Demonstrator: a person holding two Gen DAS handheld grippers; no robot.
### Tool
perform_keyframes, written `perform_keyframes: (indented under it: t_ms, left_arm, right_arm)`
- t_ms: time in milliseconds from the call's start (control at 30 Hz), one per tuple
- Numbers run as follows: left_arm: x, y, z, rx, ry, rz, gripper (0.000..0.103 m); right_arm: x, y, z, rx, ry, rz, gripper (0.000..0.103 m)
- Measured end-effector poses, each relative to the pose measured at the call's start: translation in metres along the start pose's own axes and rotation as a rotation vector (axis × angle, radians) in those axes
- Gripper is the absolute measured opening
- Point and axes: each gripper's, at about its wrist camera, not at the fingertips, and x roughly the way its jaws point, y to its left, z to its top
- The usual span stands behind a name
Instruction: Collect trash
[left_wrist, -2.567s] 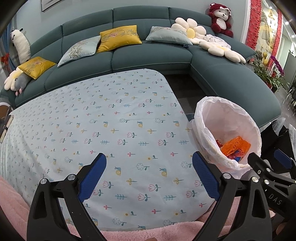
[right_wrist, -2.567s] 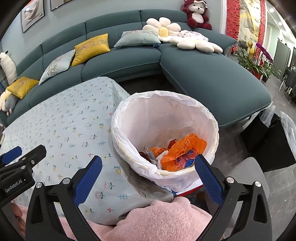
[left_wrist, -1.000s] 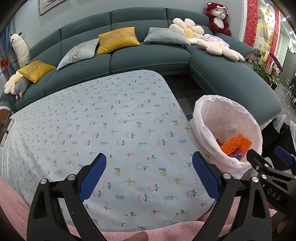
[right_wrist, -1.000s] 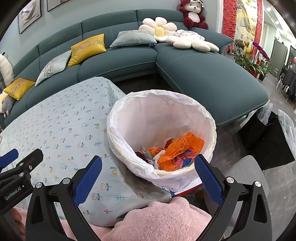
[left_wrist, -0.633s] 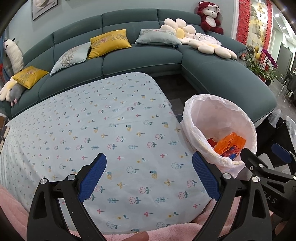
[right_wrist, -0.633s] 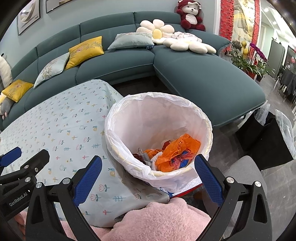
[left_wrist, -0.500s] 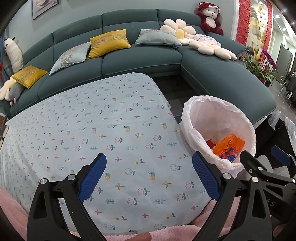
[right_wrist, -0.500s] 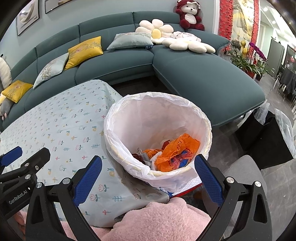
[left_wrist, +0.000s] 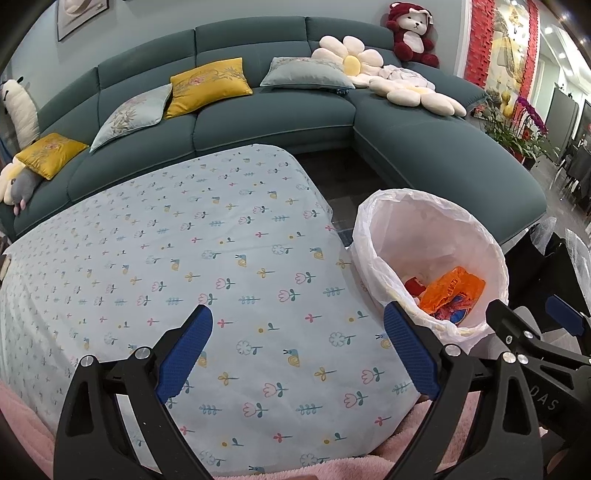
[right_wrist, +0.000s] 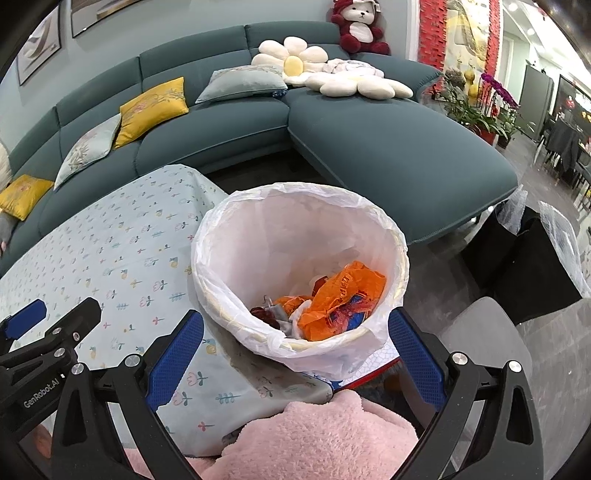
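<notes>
A trash bin with a white liner (right_wrist: 258, 236) (left_wrist: 436, 221) stands beside the right edge of the table. Inside lie an orange wrapper (right_wrist: 343, 291) (left_wrist: 452, 290) and other crumpled trash. My right gripper (right_wrist: 295, 352) hangs open just in front of the bin, nothing between its blue pads. My left gripper (left_wrist: 297, 352) is open too, held over the flowered tablecloth (left_wrist: 184, 251) with nothing in it. In the left wrist view the right gripper's fingers (left_wrist: 517, 332) show at the lower right.
A teal sectional sofa (left_wrist: 258, 118) with yellow and grey cushions wraps behind the table. Flower pillows (left_wrist: 406, 92) and a red plush bear (left_wrist: 410, 33) sit on it. Black bags (right_wrist: 532, 266) stand right of the bin. A pink fluffy sleeve (right_wrist: 314, 435) is below.
Both views have drifted slightly; the bin sits a little lower and closer in the right wrist view. Both grippers stay open and empty.
</notes>
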Motion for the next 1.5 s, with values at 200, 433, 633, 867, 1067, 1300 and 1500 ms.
perform_keyframes:
  t_ms: [200, 433, 633, 867, 1067, 1300, 1500]
  left_arm:
    - [0.0037, -0.0016, 0.0011, -0.001, 0.001, -0.006, 0.088]
    - [0.0065, -0.0009, 0.0005, -0.001, 0.005, 0.004, 0.088]
    - [0.0062, -0.0015, 0.0013, 0.004, 0.004, 0.004, 0.088]
    - [0.0058, -0.0022, 0.0016, 0.01, 0.004, 0.004, 0.088]
    - [0.0063, -0.0043, 0.0032, 0.024, 0.004, 0.005, 0.089]
    - [0.0071, -0.0096, 0.0073, 0.043, -0.004, -0.003, 0.089]
    - [0.0084, -0.01, 0.0098, 0.044, -0.003, -0.02, 0.089]
  right_arm:
    - [0.0031, -0.0011, -0.0002, 0.004, 0.012, -0.003, 0.096]
    - [0.0042, -0.0009, 0.0003, 0.006, 0.02, -0.007, 0.096]
    - [0.0042, -0.0015, 0.0001, 0.006, 0.021, -0.008, 0.096]
    - [0.0047, -0.0018, -0.0003, 0.005, 0.021, -0.01, 0.096]
    - [0.0059, -0.0014, -0.0012, 0.001, 0.022, -0.02, 0.096]
    - [0.0064, -0.0027, -0.0013, 0.009, 0.027, -0.02, 0.096]
    - [0.007, -0.0052, -0.0014, 0.018, 0.03, -0.026, 0.096]
